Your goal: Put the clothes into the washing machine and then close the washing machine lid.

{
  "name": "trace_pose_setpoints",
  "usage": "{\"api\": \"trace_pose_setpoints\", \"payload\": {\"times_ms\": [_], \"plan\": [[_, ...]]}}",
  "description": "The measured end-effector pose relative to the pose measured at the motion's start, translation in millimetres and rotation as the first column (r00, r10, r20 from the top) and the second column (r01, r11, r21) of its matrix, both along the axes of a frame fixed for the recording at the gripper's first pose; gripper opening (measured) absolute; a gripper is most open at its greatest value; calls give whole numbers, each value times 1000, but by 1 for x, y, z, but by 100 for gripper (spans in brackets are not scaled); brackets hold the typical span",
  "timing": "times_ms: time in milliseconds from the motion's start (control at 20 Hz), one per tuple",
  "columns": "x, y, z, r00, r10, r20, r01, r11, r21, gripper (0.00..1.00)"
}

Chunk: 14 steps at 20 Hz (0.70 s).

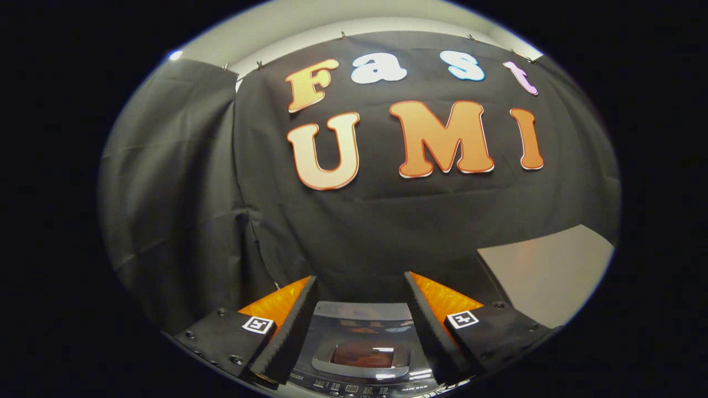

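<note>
Washing machine (pixel 359 342) mostly hidden behind fingers (pixel 287 337); control panel (pixel 354 388) unreadable.

From my seat, the washing machine (pixel 359 354) reads dark grey, and its lid (pixel 362 337) is glossy and smoky with a see-through window showing a reddish-brown patch. Behind the machine, the booth wall (pixel 182 210) is plain black cloth, creased. To the right of the machine, a table top (pixel 547 271) looks pale beige-grey. Above the cloth, the room wall (pixel 310 27) is off-white.
</note>
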<state>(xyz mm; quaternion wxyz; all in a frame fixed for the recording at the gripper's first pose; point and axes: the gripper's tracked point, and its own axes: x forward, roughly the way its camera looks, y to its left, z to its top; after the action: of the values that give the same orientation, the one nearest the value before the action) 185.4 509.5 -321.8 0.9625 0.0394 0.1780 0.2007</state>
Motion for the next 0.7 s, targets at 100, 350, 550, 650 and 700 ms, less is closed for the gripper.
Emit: {"api": "trace_pose_setpoints", "payload": {"times_ms": [100, 350, 550, 650, 700], "plan": [[-1, -24, 30, 999, -14, 30, 14, 1000, 19, 98], [-20, -105, 124, 992, -42, 120, 38, 999, 34, 98], [-31, -174, 173, 982, -67, 175, 66, 998, 12, 98], [-36, -203, 189, 979, -73, 190, 68, 997, 28, 98], [-42, -214, 197, 978, -63, 198, 55, 997, 44, 98]]}}
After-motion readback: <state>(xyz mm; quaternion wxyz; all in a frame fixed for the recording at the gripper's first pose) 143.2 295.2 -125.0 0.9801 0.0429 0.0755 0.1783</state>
